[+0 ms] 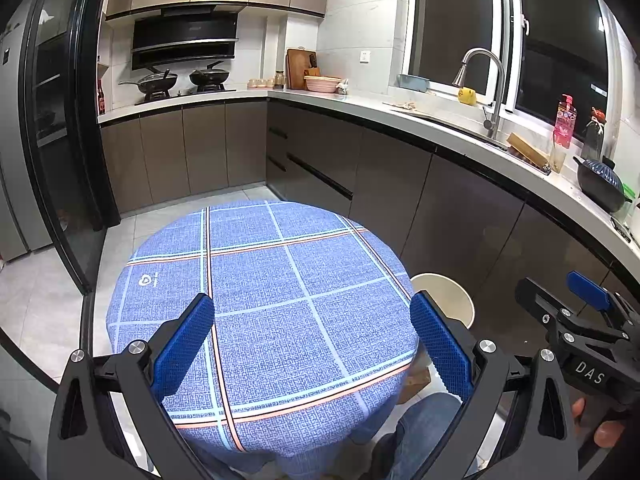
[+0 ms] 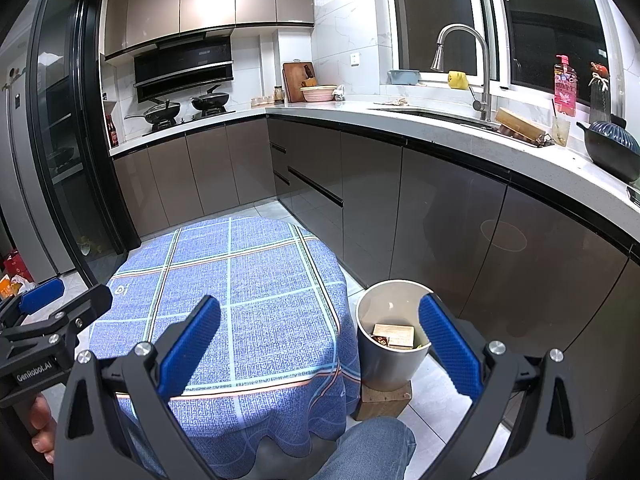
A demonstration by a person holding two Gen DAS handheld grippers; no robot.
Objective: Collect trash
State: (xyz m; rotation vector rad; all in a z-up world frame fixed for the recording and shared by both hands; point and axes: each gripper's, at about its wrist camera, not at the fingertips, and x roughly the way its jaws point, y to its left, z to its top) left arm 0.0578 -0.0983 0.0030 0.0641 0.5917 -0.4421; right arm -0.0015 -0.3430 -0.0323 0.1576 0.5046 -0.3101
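A grey waste bin (image 2: 390, 364) stands on a wooden block (image 2: 384, 400) on the floor right of the round table (image 2: 240, 280) with a blue checked cloth. A brown box (image 2: 394, 336) and other scraps lie inside the bin. The bin's rim also shows in the left wrist view (image 1: 448, 296), behind the table's edge (image 1: 280, 280). My left gripper (image 1: 312, 344) is open and empty above the table's near half. My right gripper (image 2: 320, 344) is open and empty above the table's right edge and the bin. No trash shows on the cloth.
Dark kitchen cabinets (image 2: 440, 216) run along the right and back, close behind the bin. The worktop holds a sink with a tap (image 2: 476, 72), a pink bottle (image 2: 564, 84) and a dark pot (image 2: 612, 148). My knee in jeans (image 2: 372, 448) is at the bottom.
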